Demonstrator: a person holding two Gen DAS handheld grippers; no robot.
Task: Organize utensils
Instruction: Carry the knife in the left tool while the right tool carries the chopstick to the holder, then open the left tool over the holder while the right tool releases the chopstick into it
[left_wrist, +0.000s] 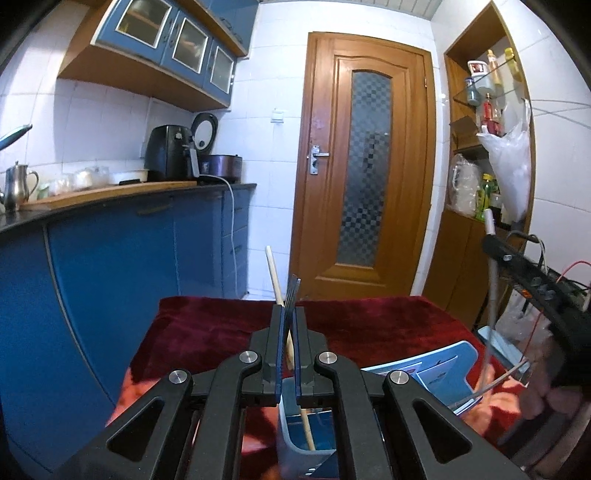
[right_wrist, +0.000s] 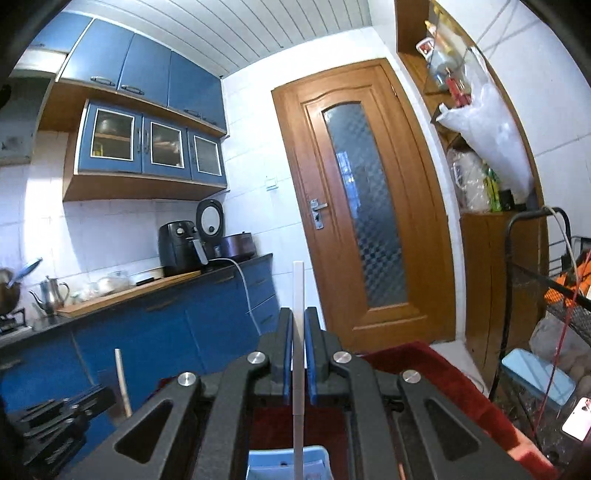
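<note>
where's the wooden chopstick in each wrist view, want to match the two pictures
Left wrist: the wooden chopstick rises at bottom centre, just left of the fork that the left gripper holds, its lower end in the blue holder.
Right wrist: it pokes up at lower left, beside the left gripper.
Shared landmark: the wooden door.

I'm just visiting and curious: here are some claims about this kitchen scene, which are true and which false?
1. The left gripper is shut on a fork. True.
2. The right gripper stands open and empty. False: it is shut on a white stick-like utensil.
3. The wooden door is shut. True.
4. The table cloth is green. False: it is dark red.
5. A wooden stick stands in the blue holder. True.
</note>
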